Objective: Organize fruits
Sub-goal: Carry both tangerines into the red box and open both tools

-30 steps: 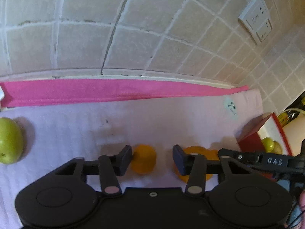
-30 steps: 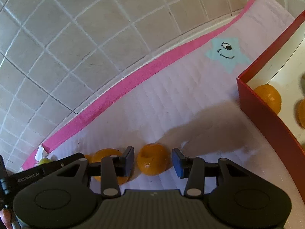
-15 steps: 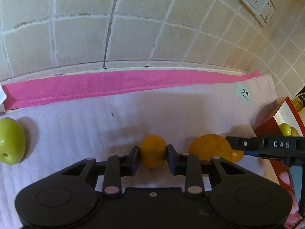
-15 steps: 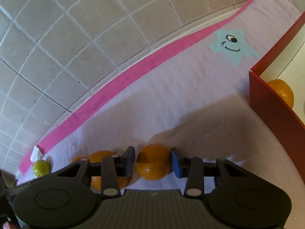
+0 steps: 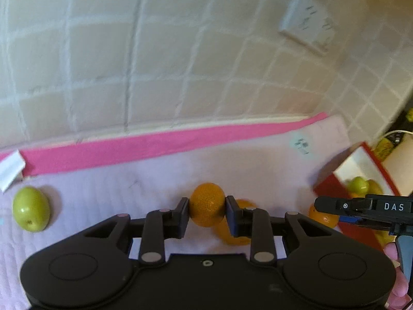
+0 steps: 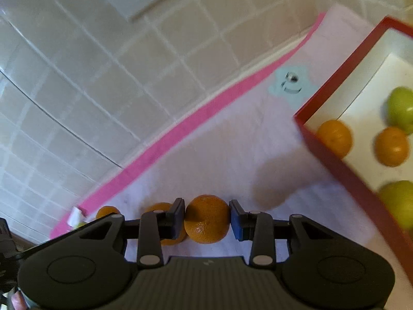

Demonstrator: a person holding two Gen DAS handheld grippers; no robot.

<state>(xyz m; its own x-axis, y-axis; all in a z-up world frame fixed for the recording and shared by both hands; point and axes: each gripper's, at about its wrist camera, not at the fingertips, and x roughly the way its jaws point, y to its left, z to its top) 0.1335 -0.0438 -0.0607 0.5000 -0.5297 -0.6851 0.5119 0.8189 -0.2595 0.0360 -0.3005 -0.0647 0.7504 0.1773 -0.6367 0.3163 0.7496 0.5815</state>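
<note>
A wall (image 5: 165, 59) of pale beige square tiles with lighter grout lines is seen across the upper half of both views. A white socket plate (image 5: 307, 25) is mounted on it at about 1 o'clock in the left view. The counter is covered by a pale lilac mat (image 5: 160, 178) edged with a pink band (image 5: 144, 147) along the wall's foot. Soft, warm light is cast throughout.

White letters "DAS" stand on the black body of the right hand-held gripper (image 5: 371, 208), seen in the left wrist view. Marks on the wall socket plate (image 5: 308, 23) are too blurred to read.
</note>
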